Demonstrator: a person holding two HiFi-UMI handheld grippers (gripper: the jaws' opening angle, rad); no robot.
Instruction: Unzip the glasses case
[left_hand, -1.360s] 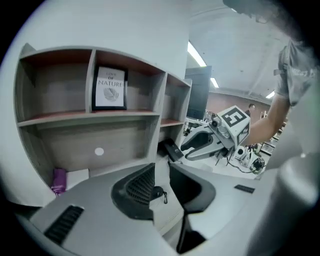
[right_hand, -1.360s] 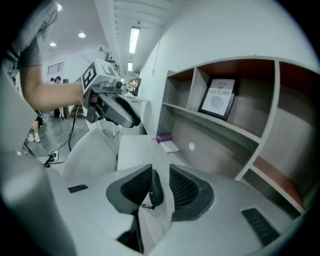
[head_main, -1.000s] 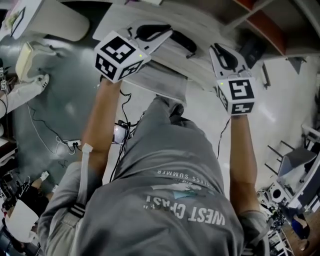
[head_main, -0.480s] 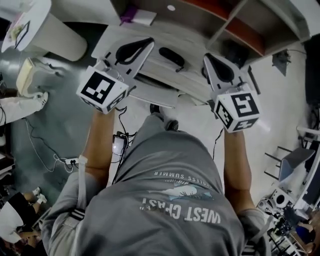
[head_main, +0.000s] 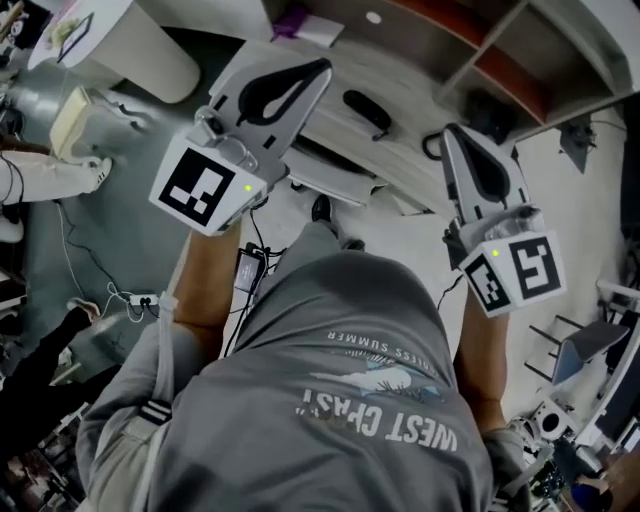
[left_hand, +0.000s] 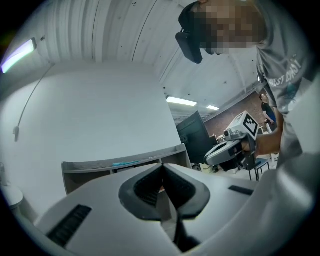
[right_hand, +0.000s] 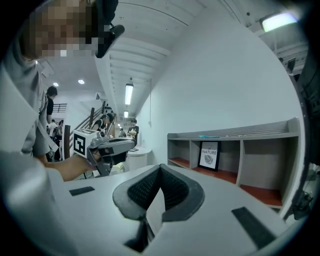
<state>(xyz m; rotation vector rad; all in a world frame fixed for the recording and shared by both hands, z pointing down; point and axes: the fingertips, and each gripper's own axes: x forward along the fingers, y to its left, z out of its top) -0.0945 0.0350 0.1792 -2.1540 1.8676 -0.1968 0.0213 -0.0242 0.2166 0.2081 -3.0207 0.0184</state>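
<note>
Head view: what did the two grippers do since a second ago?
Both lifted up toward the camera, away from the light wooden desk: the white left gripper and the white right gripper, jaws together, holding nothing. The dark oval glasses case lies on the desk as before, untouched.

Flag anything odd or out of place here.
Nothing is spilled or broken. One oddity: the left gripper and right gripper are both shut on nothing and held up in the air. The dark case lies on the desk, between them in the head view, and neither gripper touches it.
</note>
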